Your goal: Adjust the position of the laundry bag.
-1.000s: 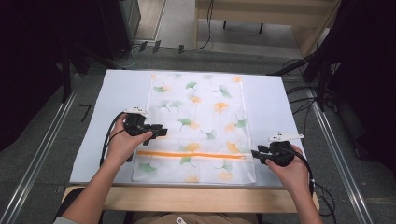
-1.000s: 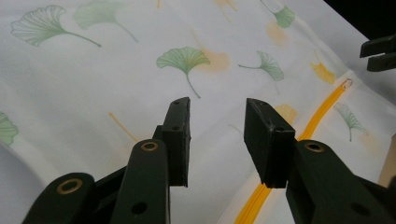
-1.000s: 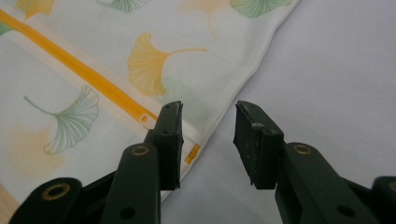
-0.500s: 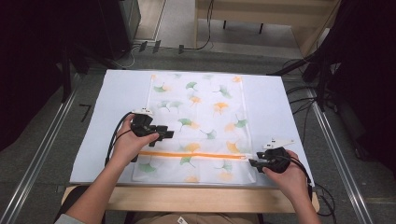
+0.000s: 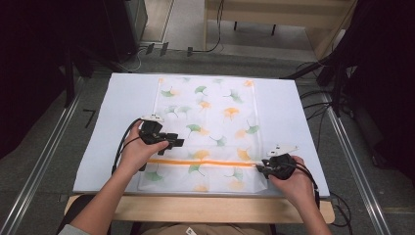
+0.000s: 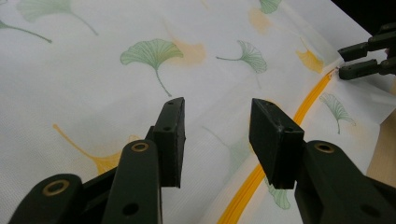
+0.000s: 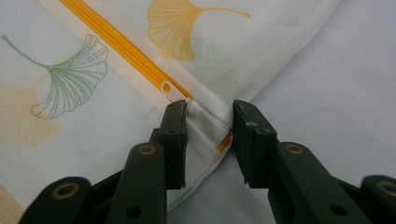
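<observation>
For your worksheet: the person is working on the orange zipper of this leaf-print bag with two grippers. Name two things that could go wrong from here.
1. The right gripper straddles bunched fabric at the zipper end, beside the white pull tab; its jaws have just been closing and may pinch cloth, not the tab.
2. The left gripper hovers open over the bag, apparently pinning nothing, so a tug on the zipper could drag the bag across the table.

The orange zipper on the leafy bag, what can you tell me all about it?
The orange zipper runs straight across the flat, white, leaf-printed fabric bag near the person's edge. It looks closed along its length, its small white pull tab lying flat near the right end. The right gripper straddles the fabric at that end, its fingers having just been closing. The left gripper hovers open beside it.
</observation>
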`<state>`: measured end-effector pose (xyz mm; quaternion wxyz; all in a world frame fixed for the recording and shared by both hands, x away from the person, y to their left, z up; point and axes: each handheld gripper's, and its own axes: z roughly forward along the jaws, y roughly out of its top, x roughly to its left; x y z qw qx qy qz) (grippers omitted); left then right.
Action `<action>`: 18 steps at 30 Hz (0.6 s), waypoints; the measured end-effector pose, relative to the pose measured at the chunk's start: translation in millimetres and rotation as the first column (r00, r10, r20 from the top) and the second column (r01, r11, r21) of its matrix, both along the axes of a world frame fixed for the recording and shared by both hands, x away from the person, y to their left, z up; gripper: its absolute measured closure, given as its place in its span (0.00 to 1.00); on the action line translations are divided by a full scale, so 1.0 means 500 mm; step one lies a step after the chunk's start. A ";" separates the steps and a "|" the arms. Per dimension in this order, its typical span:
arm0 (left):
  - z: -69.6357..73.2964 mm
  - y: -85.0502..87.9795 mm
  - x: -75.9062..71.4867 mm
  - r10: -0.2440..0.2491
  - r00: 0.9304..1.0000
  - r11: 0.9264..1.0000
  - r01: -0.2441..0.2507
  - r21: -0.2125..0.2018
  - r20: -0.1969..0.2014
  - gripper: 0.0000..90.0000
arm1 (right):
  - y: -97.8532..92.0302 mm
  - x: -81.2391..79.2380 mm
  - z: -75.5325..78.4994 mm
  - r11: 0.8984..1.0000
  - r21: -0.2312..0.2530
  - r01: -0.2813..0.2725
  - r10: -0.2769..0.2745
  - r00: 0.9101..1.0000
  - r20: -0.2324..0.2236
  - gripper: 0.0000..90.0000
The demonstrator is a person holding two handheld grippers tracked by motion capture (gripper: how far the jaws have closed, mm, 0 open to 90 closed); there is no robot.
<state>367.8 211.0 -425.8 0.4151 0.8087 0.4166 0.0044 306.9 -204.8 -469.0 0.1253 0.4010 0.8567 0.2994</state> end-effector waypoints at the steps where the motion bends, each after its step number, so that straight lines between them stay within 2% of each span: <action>1: 0.000 -0.001 0.000 -0.002 1.000 1.000 0.002 0.007 -0.002 0.63 | 0.000 0.000 0.000 1.000 0.000 0.000 0.000 1.000 0.000 0.76; 5: 0.001 -0.008 -0.003 -0.013 1.000 1.000 0.013 0.003 -0.002 0.64 | -0.003 0.001 -0.001 1.000 0.015 0.009 -0.009 1.000 -0.005 0.80; 12: 0.002 -0.020 -0.009 -0.036 0.999 0.999 0.036 -0.017 0.007 0.67 | 0.005 0.003 0.003 1.000 0.013 0.005 -0.005 1.000 -0.018 0.94; 14: 0.001 -0.025 -0.011 -0.043 0.999 0.999 0.043 -0.022 0.003 0.68 | 0.006 0.004 0.007 1.000 0.012 0.007 -0.006 0.999 -0.035 0.95; 18: 0.000 -0.035 -0.015 -0.060 0.998 0.998 0.060 -0.028 0.007 0.69 | 0.003 0.007 0.009 1.000 0.019 0.001 -0.001 0.999 -0.037 0.96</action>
